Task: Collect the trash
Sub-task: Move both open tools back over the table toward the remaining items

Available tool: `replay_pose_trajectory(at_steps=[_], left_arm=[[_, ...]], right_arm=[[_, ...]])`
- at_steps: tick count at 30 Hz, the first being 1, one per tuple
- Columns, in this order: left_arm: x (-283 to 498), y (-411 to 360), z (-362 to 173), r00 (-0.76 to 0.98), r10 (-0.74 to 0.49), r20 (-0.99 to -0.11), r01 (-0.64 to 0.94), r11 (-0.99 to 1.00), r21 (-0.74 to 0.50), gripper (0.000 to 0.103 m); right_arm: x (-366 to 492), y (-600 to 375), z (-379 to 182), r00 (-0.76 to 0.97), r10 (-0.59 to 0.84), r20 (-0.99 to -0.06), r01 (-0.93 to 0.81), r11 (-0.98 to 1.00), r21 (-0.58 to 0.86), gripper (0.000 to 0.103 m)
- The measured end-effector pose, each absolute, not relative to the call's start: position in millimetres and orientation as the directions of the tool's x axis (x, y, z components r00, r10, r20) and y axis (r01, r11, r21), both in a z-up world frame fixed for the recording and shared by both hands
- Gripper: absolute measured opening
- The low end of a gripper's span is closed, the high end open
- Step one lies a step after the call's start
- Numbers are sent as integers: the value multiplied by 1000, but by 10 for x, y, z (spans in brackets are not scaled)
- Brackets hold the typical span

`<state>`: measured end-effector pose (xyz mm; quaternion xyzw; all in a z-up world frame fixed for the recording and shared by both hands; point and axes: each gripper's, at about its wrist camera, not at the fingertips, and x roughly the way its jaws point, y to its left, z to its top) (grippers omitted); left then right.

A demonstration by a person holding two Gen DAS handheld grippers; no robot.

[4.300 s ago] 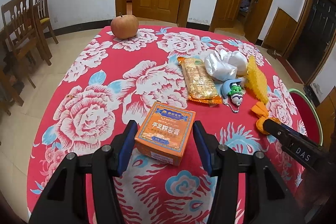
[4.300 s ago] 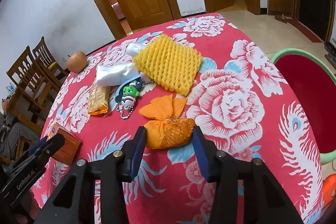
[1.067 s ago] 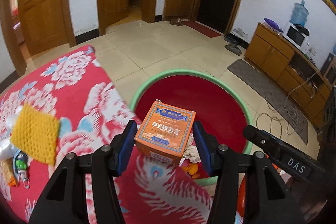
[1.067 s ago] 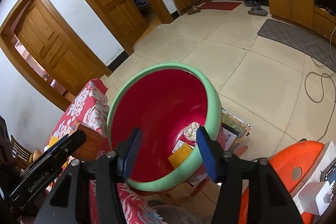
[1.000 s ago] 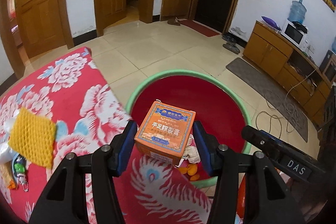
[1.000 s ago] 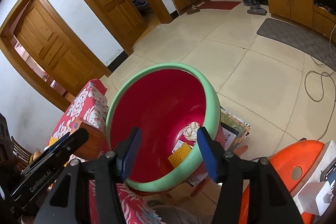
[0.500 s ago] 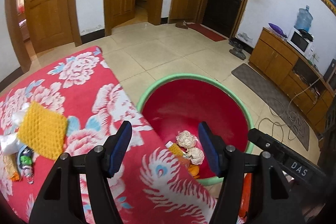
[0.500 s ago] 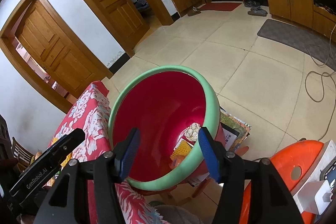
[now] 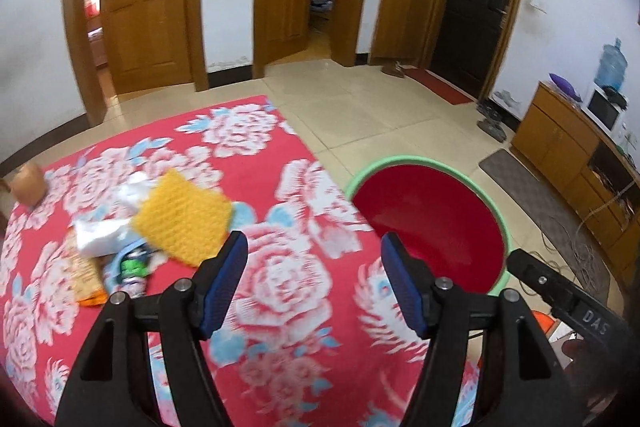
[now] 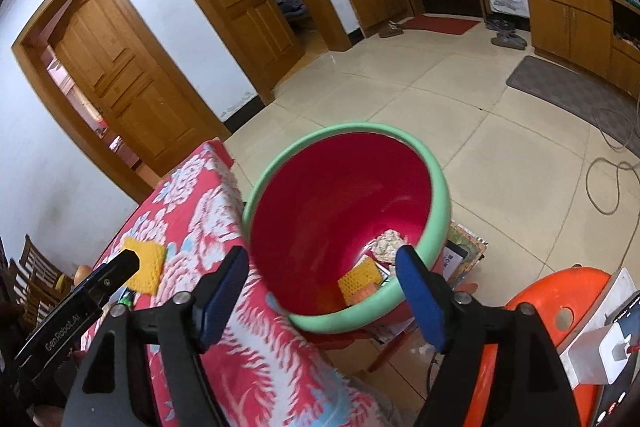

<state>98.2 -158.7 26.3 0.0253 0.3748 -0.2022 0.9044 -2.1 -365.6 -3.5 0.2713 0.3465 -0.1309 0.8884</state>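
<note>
Basin (image 10: 438, 187) rim hides trash; table items (image 9: 120, 239) blurred.

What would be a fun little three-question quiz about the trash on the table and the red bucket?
1. True or false: the left gripper is holding a box.
2. Which thing lies on the tablecloth? A) yellow foam net B) a shoe C) a water jug
3. Fill in: the rim of the red bucket is ____.

Key:
1. False. Its jaws are open with nothing between them.
2. A. It lies beside a white plastic bag.
3. Green. Some trash already lies at the bottom, in the right wrist view.
</note>
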Motion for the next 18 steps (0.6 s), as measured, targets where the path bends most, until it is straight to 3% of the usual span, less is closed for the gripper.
replay_pose_trajectory(at_steps=[18], left_arm=[[1065,-288,286,706,-152,-692,156,986,-57,69]], right_arm=[[188,-3007,113,728,53,-683,292,878,379,80]])
